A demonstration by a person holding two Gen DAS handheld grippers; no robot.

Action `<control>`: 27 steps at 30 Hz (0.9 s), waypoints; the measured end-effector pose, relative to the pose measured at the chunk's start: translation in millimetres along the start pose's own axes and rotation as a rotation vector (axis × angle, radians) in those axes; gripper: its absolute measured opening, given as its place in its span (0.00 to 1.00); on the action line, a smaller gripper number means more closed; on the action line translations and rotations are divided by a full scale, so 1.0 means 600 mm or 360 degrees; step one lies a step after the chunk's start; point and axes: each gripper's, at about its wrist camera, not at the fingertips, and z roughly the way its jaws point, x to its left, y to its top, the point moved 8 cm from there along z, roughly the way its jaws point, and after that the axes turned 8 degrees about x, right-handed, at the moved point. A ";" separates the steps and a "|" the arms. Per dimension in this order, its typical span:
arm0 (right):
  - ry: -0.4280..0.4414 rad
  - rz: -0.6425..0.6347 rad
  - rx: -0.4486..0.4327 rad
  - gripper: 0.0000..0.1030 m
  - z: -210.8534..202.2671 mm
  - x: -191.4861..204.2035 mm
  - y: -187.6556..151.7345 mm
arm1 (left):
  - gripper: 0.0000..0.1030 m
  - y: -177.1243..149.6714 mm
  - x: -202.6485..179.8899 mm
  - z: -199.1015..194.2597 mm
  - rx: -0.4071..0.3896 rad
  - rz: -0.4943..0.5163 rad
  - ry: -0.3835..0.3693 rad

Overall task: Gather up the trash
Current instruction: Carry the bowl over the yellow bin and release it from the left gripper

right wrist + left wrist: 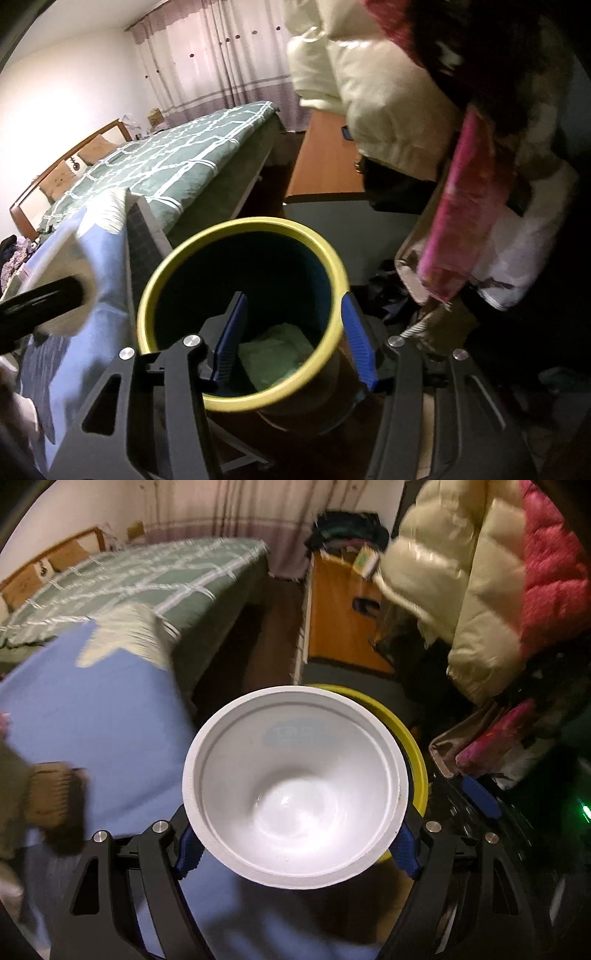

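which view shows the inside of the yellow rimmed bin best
The right wrist view: it looks straight into the bin, showing its dark inner wall and greenish trash at the bottom. In the left wrist view the white bowl held in the left tool hides all but an arc of yellow rim.

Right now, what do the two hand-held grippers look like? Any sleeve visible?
Both match. Left hand-held gripper: black cut-out linkage arms, silver pivot screws, blue ribbed pads. Right hand-held gripper: same black frame, silver screws, blue textured fingers. Olive sleeve with tan knit cuff in the left view.
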 end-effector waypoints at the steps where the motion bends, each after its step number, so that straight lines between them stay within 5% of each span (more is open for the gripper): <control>1: -0.0006 0.0002 0.0002 0.50 0.000 -0.005 -0.001 | 0.77 0.005 -0.009 0.021 0.0026 0.0013 0.0010; 5: -0.0028 0.0011 0.0010 0.53 -0.002 -0.018 -0.009 | 0.77 0.027 -0.037 0.084 0.0066 0.0042 0.0058; 7: -0.0031 0.0017 0.0010 0.55 -0.001 -0.022 -0.010 | 0.87 0.033 -0.042 0.105 0.0084 0.0036 0.0070; 11: -0.0034 0.0023 0.0019 0.55 0.001 -0.023 -0.010 | 0.89 0.039 -0.033 0.104 0.0055 0.0006 0.0097; 21: 0.0021 -0.0045 0.0018 0.55 -0.005 0.025 -0.013 | 0.92 0.001 0.031 -0.131 -0.0256 -0.0012 0.0062; 27: 0.0137 -0.0224 0.0000 0.55 -0.030 0.128 -0.025 | 0.95 -0.037 0.157 -0.295 -0.0522 -0.0153 0.0179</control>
